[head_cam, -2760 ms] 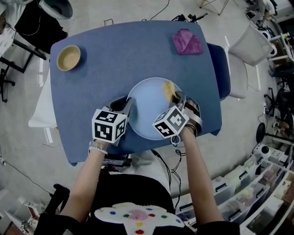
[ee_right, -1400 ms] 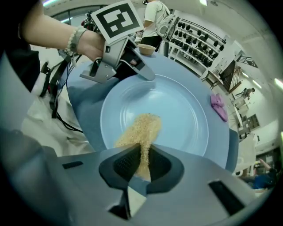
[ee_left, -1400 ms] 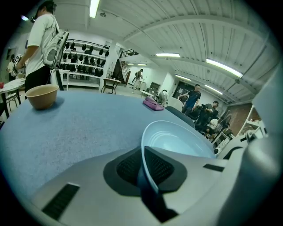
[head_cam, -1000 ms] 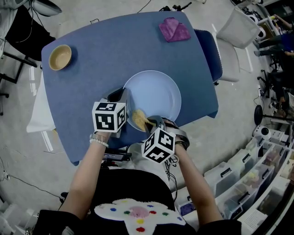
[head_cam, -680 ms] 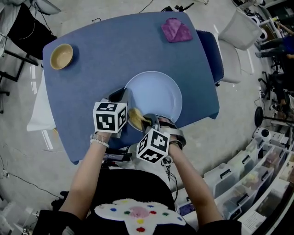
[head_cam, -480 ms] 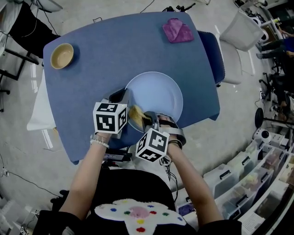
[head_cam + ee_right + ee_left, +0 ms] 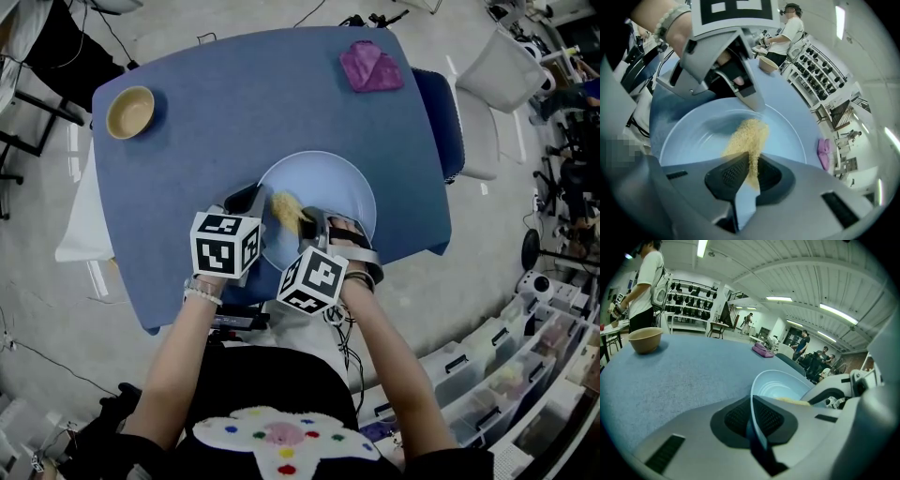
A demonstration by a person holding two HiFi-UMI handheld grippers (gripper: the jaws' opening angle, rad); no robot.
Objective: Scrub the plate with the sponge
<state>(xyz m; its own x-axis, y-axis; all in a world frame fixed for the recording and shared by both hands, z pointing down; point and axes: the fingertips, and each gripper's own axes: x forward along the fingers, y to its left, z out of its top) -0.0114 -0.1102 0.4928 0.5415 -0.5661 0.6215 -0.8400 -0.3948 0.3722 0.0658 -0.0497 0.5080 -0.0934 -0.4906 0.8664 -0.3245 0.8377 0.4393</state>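
Observation:
A light blue plate (image 7: 339, 187) lies on the blue table (image 7: 234, 94), near its front edge. My left gripper (image 7: 255, 201) is shut on the plate's left rim, and the rim (image 7: 780, 387) runs between its jaws (image 7: 752, 405) in the left gripper view. My right gripper (image 7: 310, 221) is shut on a yellow sponge (image 7: 288, 206). The sponge (image 7: 746, 138) presses on the plate's left inner face (image 7: 693, 136), close to the left gripper's fingertips (image 7: 757, 105). The right gripper (image 7: 752, 176) points steeply down onto the plate.
A tan bowl (image 7: 130, 112) stands at the table's far left corner. A purple cloth (image 7: 373, 67) lies at the far right. A chair (image 7: 473, 122) stands to the table's right. Storage bins (image 7: 506, 375) line the floor at the right.
My right gripper has carried the sponge from the plate's near-left rim further up the plate, beside the left gripper's jaws. The left gripper has kept its hold on the rim.

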